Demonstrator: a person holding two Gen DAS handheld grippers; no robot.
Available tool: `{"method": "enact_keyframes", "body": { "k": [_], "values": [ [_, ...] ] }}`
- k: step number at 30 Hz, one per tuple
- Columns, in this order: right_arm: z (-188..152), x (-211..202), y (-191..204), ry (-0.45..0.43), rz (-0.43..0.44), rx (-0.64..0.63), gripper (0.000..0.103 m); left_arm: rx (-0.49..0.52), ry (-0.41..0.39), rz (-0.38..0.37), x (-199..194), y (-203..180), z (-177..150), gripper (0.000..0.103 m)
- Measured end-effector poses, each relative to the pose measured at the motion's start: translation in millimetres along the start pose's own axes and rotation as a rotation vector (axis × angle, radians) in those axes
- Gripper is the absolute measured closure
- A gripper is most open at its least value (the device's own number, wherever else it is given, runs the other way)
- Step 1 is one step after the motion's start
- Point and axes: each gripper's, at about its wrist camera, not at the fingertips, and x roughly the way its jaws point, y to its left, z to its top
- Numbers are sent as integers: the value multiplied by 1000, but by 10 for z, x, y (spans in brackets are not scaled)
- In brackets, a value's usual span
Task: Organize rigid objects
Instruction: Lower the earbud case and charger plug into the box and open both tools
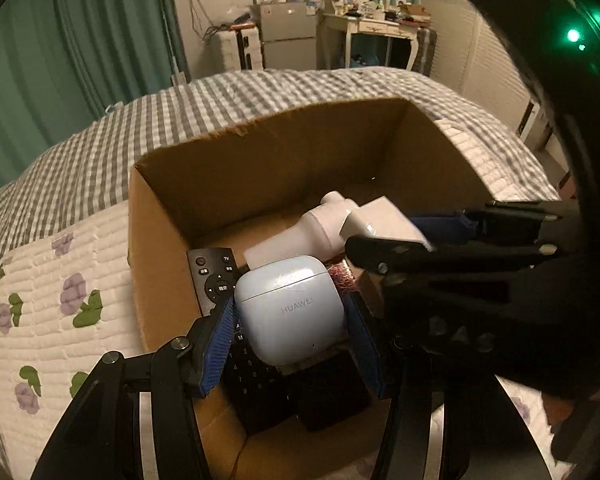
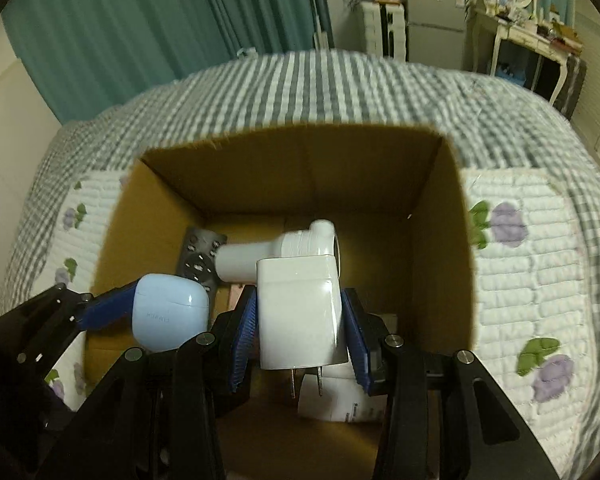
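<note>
Above the cardboard box [image 2: 172, 192], left gripper [image 1: 290, 316] clamps a blue earbud case [image 1: 290, 312]; right gripper [image 2: 298, 320] clamps a white charger [image 2: 298, 312].

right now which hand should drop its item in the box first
Probably right: its charger hangs deeper over bare box floor, while the left gripper's earbud case sits directly above the remote.

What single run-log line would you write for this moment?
left gripper: shut on earbud case | right gripper: shut on charger | both over box | in box: remote, white bottle
</note>
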Motion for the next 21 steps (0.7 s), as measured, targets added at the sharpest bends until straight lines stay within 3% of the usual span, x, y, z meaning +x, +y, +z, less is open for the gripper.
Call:
{"method": "enact_keyframes", "body": {
  "k": [11, 13, 16, 21],
  "values": [
    [24, 147, -33, 20, 1, 46, 61, 11, 0, 40, 72, -40, 50, 45],
    [32, 72, -49, 2, 17, 59, 49, 7, 13, 44, 62, -40, 56, 45],
    [48, -78, -5, -23, 32, 57, 40, 13, 20, 100, -3, -31, 63, 44],
    [114, -476, 53, -75, 1, 45, 34, -60, -24, 91, -377, 85, 159, 39]
  ]
}}
